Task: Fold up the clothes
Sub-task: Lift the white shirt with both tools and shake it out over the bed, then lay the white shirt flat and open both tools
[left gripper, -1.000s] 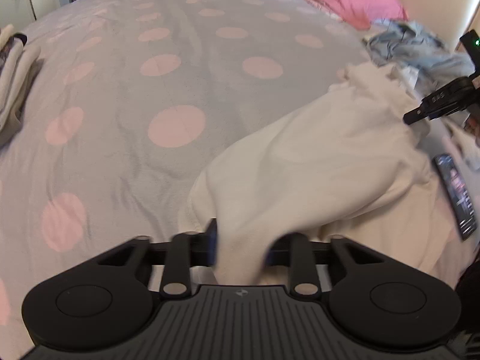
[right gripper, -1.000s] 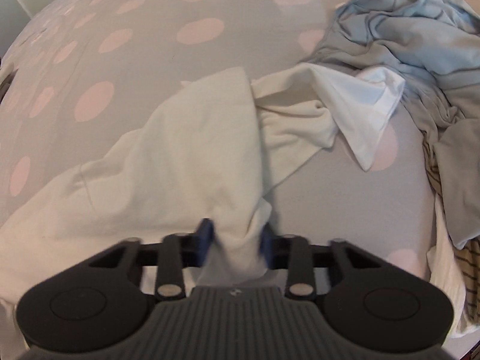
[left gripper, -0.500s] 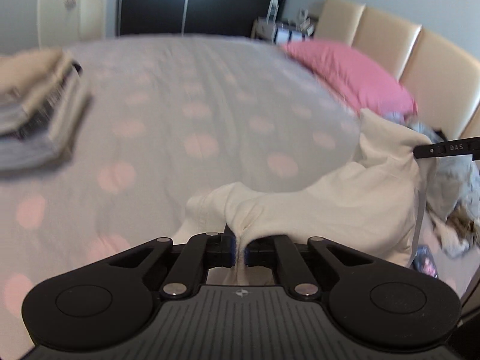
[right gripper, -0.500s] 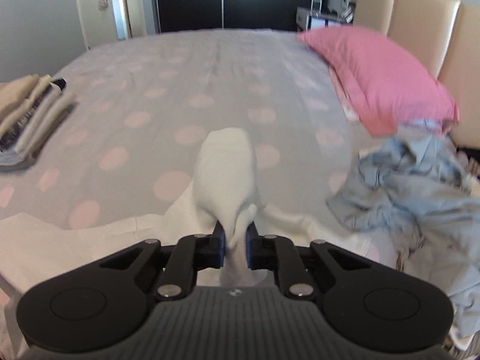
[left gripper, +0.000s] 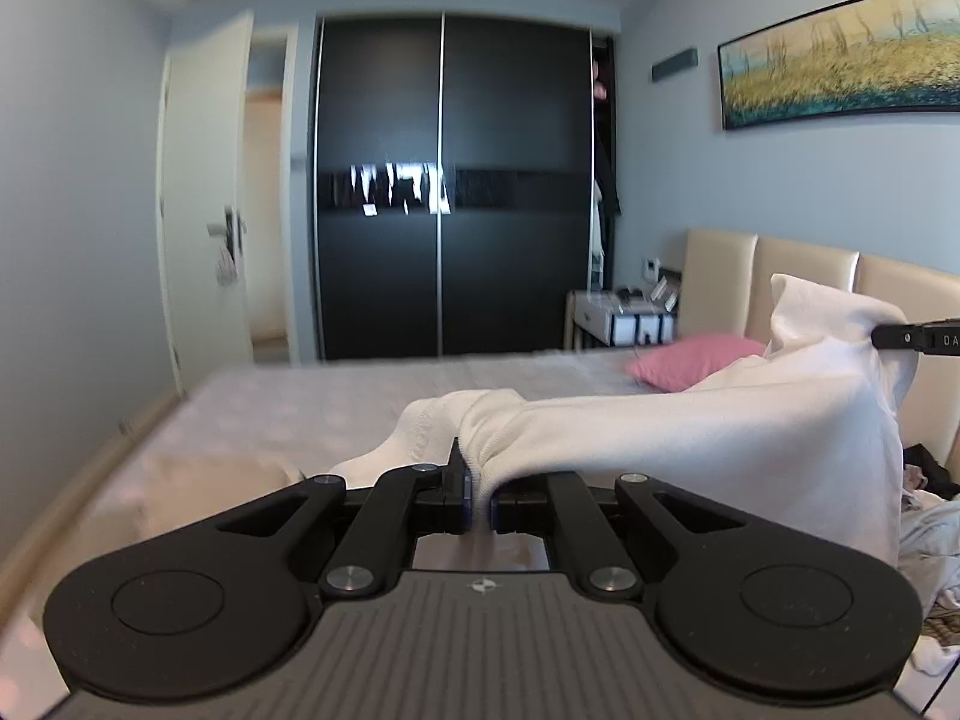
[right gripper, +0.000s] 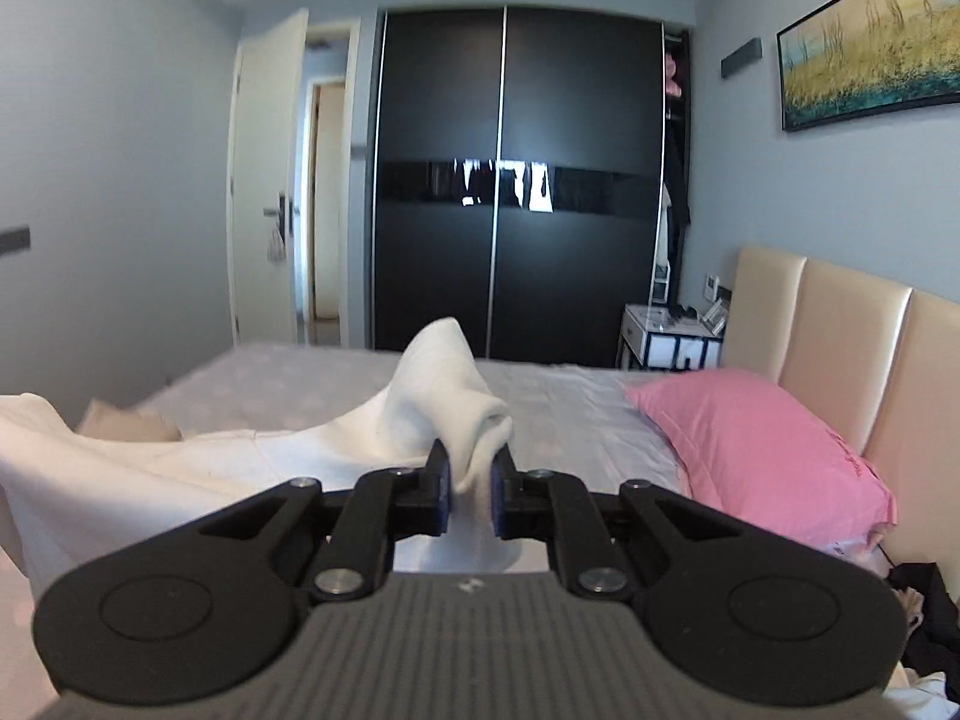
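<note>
Garment (left gripper: pixel 720 438), white, hangs stretched in the air above the bed (left gripper: pixel 360 402), pinched at two places. At the near end of the left view, the left gripper (left gripper: pixel 478 495) is clamped tight on a bunched edge of it, with a fold flopping over just beyond the jaws. From there the cloth runs right to a black tip of the right gripper (left gripper: pixel 918 337), which pinches the far corner above the pink pillow (left gripper: pixel 690 360). The right view shows the right gripper (right gripper: pixel 470 489) from behind, its jaws closed on a thicker wad of the garment (right gripper: pixel 444 396); the rest trails left over the bed (right gripper: pixel 570 390). Only this view shows the whole pillow (right gripper: pixel 762 450) against the headboard (right gripper: pixel 840 348); only the left view shows loose clothes (left gripper: pixel 930 528) heaped at the bed's right edge.

A second ago both cameras looked down at the garment lying crumpled on the bed; now it is lifted clear and the wardrobe (right gripper: pixel 522 180) beyond the bed fills both views. Left jaws finished closing on the cloth within that second; the right jaws narrowed too.
</note>
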